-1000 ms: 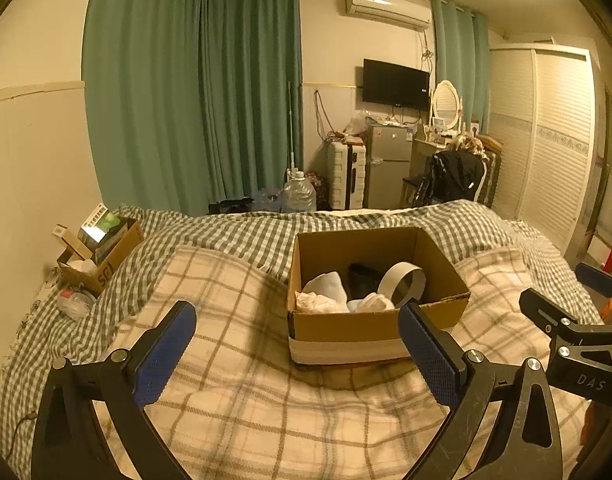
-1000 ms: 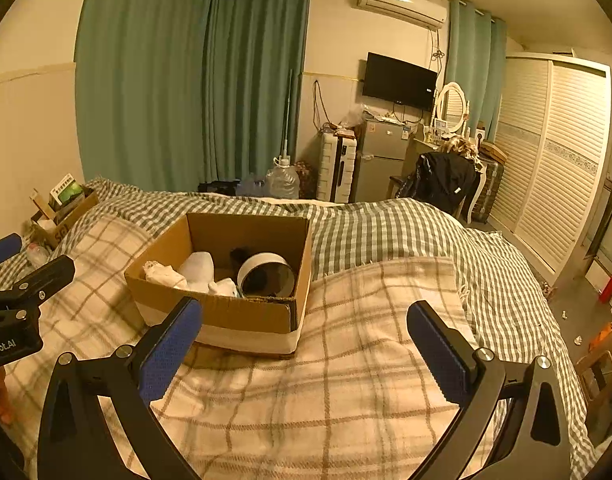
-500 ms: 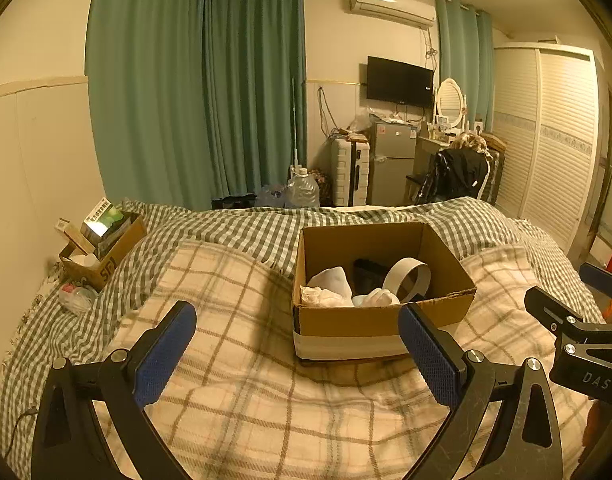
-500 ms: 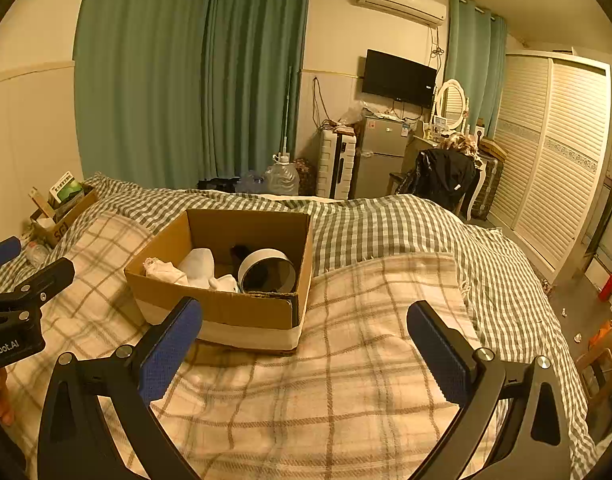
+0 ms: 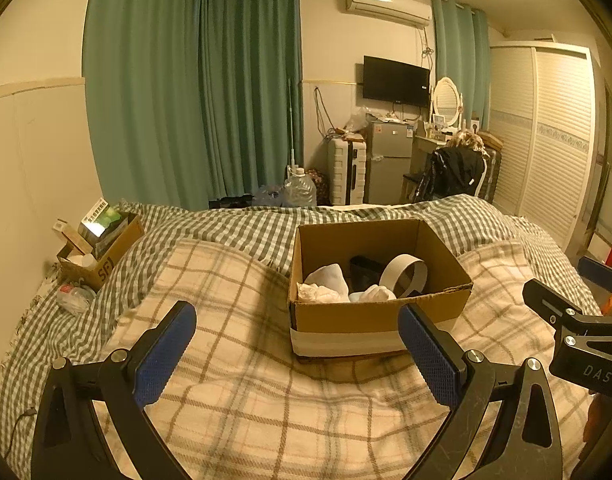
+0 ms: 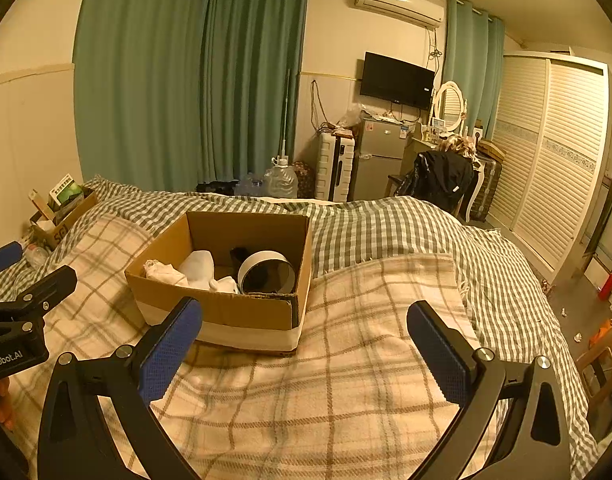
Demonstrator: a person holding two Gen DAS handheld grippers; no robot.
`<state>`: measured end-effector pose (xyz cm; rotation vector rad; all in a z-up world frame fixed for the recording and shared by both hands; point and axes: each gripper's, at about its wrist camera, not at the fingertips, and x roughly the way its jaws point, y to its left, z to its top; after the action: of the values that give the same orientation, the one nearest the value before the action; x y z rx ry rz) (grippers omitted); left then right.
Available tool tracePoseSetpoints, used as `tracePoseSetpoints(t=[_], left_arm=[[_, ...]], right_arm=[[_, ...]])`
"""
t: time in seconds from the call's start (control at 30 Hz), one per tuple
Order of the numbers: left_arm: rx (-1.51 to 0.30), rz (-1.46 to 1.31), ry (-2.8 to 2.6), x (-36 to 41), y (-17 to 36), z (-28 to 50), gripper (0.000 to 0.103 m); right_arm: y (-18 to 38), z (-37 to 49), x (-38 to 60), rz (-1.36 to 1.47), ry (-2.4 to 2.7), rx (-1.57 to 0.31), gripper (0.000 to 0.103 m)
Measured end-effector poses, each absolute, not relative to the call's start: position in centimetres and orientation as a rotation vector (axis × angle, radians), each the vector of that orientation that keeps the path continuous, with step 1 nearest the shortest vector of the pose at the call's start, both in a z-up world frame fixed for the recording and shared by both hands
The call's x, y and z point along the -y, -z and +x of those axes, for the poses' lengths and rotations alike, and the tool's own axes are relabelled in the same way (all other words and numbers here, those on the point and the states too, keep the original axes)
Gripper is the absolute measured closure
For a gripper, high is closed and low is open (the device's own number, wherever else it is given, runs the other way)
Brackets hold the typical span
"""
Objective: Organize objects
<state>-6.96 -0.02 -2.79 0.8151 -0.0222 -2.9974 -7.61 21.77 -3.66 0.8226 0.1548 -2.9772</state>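
Observation:
An open cardboard box [image 5: 369, 316] sits on the plaid blanket [image 5: 234, 296] of the bed; it also shows in the right wrist view [image 6: 226, 312]. Inside lie white cloth items [image 5: 325, 284], a white ring-shaped band [image 5: 403, 276] and a dark object [image 5: 363, 266]. My left gripper [image 5: 296, 346] is open and empty, held above the blanket just short of the box. My right gripper [image 6: 304, 346] is open and empty, to the right of the box.
A smaller cardboard box [image 5: 102, 244] with packets stands at the bed's left edge by the wall, a crumpled plastic bottle [image 5: 72, 296] beside it. Beyond the bed are green curtains, a water jug [image 5: 300, 192], a suitcase, a small fridge and a wardrobe.
Both grippers have stayed open. The views have shifted only slightly, with the left wrist view drifting a little so the box sits marginally further right.

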Motion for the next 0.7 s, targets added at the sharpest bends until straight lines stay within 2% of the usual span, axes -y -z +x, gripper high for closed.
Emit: tracePoseSetpoints(t=[0.7], left_arm=[[0.009, 0.84, 2.993, -0.03, 3.21, -7.1, 0.0]], right_arm=[[4.02, -7.95, -21.75, 0.832, 2.977, -0.157, 0.0]])
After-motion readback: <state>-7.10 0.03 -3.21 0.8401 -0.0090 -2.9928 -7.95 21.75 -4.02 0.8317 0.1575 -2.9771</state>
